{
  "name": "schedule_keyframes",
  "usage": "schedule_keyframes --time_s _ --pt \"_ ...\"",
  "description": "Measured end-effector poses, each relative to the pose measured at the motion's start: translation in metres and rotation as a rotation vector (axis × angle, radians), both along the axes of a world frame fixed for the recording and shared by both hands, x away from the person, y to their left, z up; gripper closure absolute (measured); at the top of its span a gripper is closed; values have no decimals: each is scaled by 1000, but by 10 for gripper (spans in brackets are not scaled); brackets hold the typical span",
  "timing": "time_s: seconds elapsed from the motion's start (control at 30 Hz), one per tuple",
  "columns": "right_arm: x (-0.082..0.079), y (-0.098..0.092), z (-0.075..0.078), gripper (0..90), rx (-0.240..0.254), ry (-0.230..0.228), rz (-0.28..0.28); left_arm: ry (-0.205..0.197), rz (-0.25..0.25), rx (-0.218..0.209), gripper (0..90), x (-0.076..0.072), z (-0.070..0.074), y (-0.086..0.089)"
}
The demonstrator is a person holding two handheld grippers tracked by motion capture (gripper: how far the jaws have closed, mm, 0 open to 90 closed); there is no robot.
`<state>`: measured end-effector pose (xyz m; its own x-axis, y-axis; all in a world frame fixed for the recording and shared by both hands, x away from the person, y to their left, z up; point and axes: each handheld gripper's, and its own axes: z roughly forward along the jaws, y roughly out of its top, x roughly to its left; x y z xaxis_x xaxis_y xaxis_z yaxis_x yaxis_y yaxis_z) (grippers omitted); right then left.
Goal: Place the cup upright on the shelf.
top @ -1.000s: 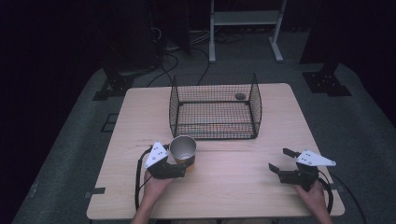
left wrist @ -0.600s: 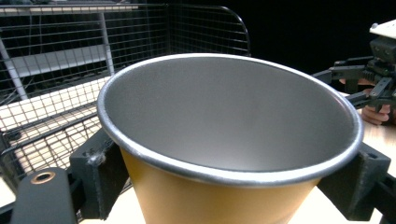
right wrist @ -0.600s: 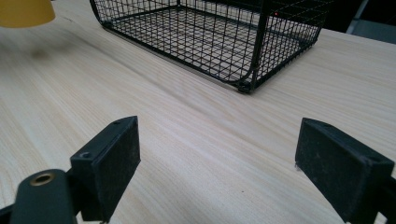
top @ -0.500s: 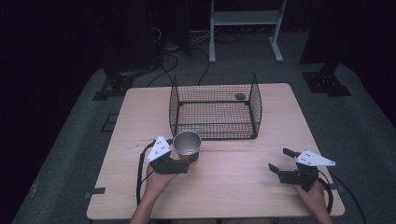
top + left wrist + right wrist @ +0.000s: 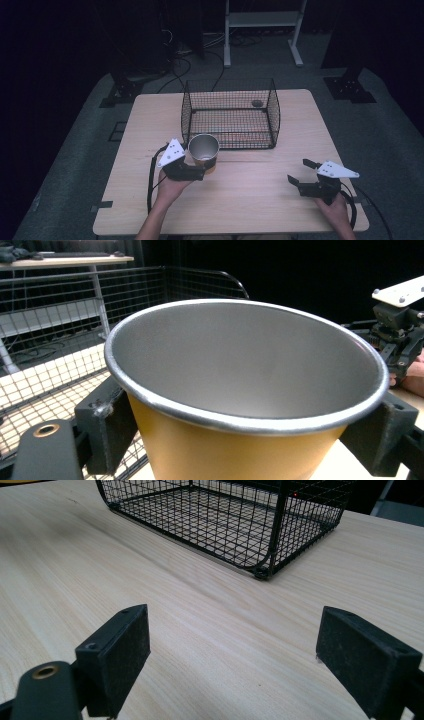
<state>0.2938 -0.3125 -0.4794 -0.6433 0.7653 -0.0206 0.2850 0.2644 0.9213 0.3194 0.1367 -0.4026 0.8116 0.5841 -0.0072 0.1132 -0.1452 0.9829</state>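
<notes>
Dark floor and black stands surround your pale wooden counter [image 5: 250,200], with a white-legged rack behind its far edge. Your left hand-held gripper [image 5: 200,172] is clamped on a cup [image 5: 204,149] with a silver metal inside and rim and an orange outer wall; in the left gripper view its two black jaws press the orange wall from either side just under the rim, and the cup [image 5: 245,390] stands upright with its mouth open to the top. From above, the cup sits left of the counter's middle, just in front of the near left corner of a black wire basket [image 5: 230,112]; whether it touches the basket or rests on the wood you cannot tell. The basket stands toward the far edge of the counter, its open top up, with a small dark round thing [image 5: 257,103] lying near its far right corner.

Your right hand-held gripper [image 5: 299,171] is near the counter's near right corner, well apart from the cup and basket. In the right gripper view its jaws stand wide apart over bare wood, holding nothing, with the basket [image 5: 225,525] ahead of them.
</notes>
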Motion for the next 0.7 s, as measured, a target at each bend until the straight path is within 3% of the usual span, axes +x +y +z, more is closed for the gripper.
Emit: schedule_keyframes --time_s 0.7 --pt "0 0 0 130 0 3 1 -3 -31 -3 138 13 17 -11"
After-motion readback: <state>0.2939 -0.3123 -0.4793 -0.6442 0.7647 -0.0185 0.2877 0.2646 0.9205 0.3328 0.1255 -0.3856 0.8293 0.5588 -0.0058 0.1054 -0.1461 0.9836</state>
